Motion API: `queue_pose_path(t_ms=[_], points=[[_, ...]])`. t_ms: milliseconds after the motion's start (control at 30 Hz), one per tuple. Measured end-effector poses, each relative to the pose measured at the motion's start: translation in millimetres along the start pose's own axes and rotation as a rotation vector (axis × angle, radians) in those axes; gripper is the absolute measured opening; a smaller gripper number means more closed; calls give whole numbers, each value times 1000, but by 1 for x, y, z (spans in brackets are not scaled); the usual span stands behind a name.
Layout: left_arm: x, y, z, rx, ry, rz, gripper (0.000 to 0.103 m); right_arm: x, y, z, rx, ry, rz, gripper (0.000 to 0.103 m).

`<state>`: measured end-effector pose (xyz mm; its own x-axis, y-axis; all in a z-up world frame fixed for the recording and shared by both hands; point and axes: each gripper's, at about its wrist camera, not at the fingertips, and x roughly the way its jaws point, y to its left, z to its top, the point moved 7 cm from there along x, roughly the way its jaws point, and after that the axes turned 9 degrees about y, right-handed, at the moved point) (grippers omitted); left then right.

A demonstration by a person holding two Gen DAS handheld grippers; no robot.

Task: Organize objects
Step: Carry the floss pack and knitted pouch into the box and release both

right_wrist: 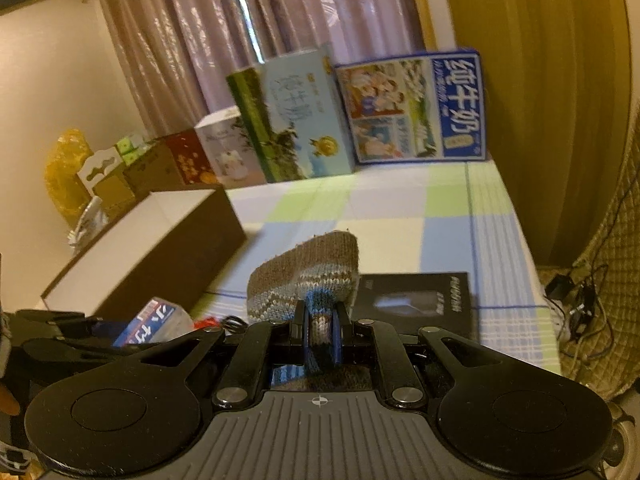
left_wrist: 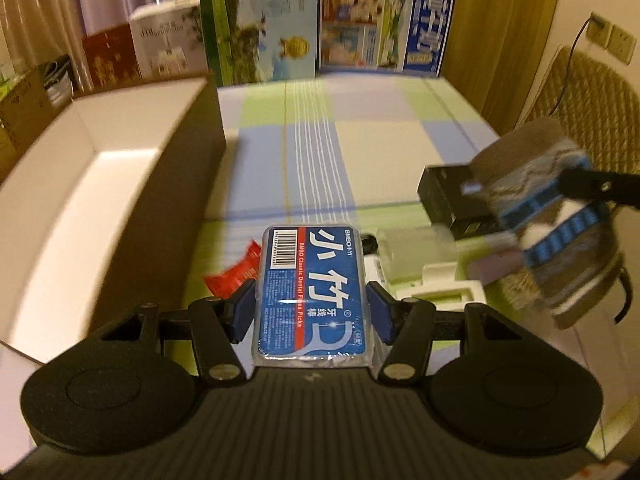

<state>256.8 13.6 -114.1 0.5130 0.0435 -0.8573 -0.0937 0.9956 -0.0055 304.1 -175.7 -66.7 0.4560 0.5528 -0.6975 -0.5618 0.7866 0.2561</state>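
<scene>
My left gripper [left_wrist: 312, 300] is shut on a clear box of dental floss picks [left_wrist: 312, 288] with a blue label, its pads pressing both long sides, and holds it above the checked tablecloth [left_wrist: 360, 152]. The right wrist view shows the same box [right_wrist: 156, 324] at the lower left. My right gripper [right_wrist: 320, 320] is shut on a grey, brown and blue knitted sock [right_wrist: 308, 276], pinched at its blue band. In the left wrist view that sock [left_wrist: 560, 220] hangs lifted at the right, blurred.
An open cardboard box [left_wrist: 100, 184] with a white inside stands at the left. On the table lie a black box [right_wrist: 420, 300], a red packet [left_wrist: 236, 272] and white pieces [left_wrist: 440, 284]. Milk cartons [right_wrist: 412, 108] line the back edge. Cables [right_wrist: 580, 300] lie at the right.
</scene>
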Motion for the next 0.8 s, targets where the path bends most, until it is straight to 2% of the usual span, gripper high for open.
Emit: queue_pose_path(t_ms=[167, 367, 600, 800], points=[[-33, 24, 10, 6, -46, -6, 54, 3, 46, 10, -22, -14, 34, 8], [-63, 73, 19, -19, -74, 15, 54, 14, 119, 31, -56, -35, 110, 8], [-88, 143, 27, -50, -112, 46, 54, 39, 201, 55, -82, -37, 183, 8], [-94, 196, 28, -61, -119, 59, 54, 77, 254, 67, -84, -18, 195, 8]])
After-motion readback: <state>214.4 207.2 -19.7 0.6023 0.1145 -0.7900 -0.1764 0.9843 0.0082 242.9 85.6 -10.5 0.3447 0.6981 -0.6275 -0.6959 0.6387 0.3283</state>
